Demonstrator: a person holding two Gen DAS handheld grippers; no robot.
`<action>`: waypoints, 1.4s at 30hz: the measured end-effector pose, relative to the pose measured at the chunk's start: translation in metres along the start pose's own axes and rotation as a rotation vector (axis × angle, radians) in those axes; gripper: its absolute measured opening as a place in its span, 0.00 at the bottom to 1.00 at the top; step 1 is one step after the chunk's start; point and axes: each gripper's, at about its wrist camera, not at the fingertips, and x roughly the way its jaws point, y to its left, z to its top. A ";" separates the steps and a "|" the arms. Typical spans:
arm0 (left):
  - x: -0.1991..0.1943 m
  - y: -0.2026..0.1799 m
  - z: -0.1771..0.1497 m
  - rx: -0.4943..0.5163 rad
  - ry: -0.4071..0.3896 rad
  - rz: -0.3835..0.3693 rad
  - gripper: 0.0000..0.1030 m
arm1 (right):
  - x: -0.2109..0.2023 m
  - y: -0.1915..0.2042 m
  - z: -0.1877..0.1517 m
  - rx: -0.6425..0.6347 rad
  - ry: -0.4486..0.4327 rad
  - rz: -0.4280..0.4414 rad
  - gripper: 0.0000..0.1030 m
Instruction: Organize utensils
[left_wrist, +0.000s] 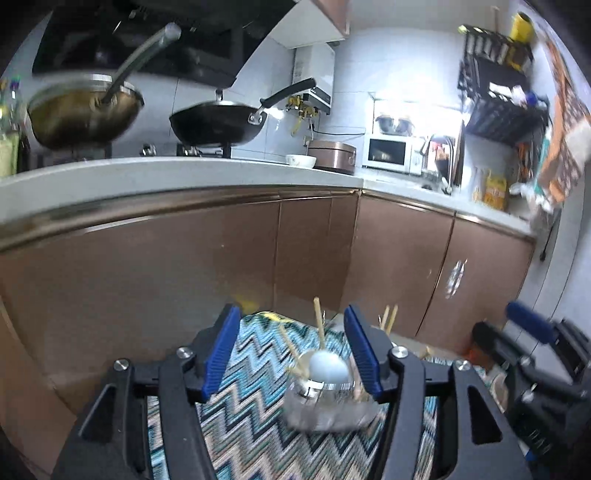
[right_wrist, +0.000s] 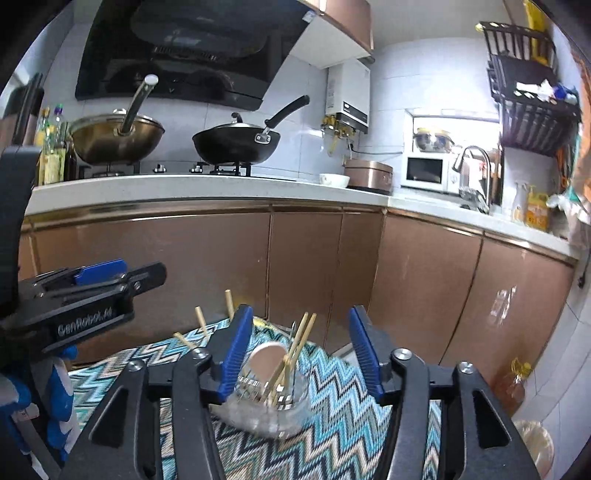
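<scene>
A clear glass jar (left_wrist: 328, 406) holding wooden chopsticks (left_wrist: 318, 325) and a pale blue spoon (left_wrist: 328, 367) stands on the zigzag-patterned cloth tabletop (left_wrist: 251, 424), between the left tool's (left_wrist: 291, 352) blue pads, nearer the one at 3 o'clock. A second clear glass jar (right_wrist: 267, 406) of chopsticks (right_wrist: 295, 350) sits inside the right tool (right_wrist: 299, 352). Both tools gape, gripping nothing. The sorting looks finished or paused; any next grasp calls for centring first.

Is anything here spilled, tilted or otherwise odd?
Nothing is spilled. Each glass jar stands on the zigzag cloth; only their chopsticks lean unevenly outward.
</scene>
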 end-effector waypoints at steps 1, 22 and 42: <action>-0.013 -0.001 -0.001 0.016 -0.001 0.010 0.56 | -0.007 -0.001 0.001 0.012 0.002 -0.002 0.59; -0.156 0.007 -0.007 0.086 -0.122 0.164 0.70 | -0.131 0.009 -0.006 0.057 0.000 -0.133 1.00; -0.191 0.000 -0.015 0.088 -0.118 0.193 0.71 | -0.178 0.002 -0.017 0.090 -0.039 -0.149 1.00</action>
